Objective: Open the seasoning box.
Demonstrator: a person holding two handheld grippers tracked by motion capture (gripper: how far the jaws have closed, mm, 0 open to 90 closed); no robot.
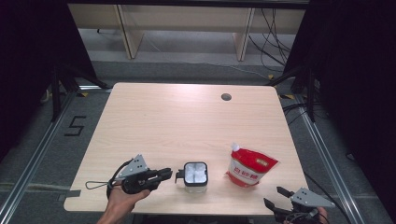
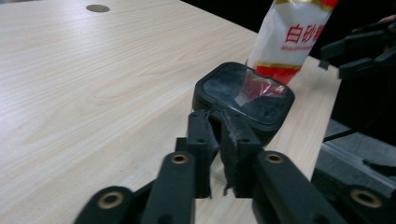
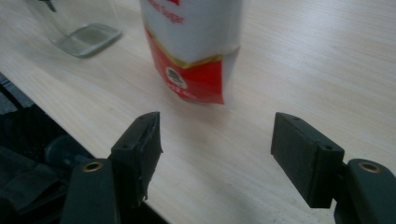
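Left claw clenched on the handle of the lidded jar, near edge of the surface | sugar pouch stood at jar's 3 o'clock | right claw released, off pouch | risk: thin handle grip, jar could twist or tip if lifted.

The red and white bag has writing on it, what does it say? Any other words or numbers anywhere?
"白砂": big red characters on the sugar bag; a third one is cut off by the picture's edge.
A small line under them on the bag: too blurred to read.
"Sugar": the end of small red print on the bag in the right gripper view; the rest is cropped.
"5": black mark on the floor left of the table.
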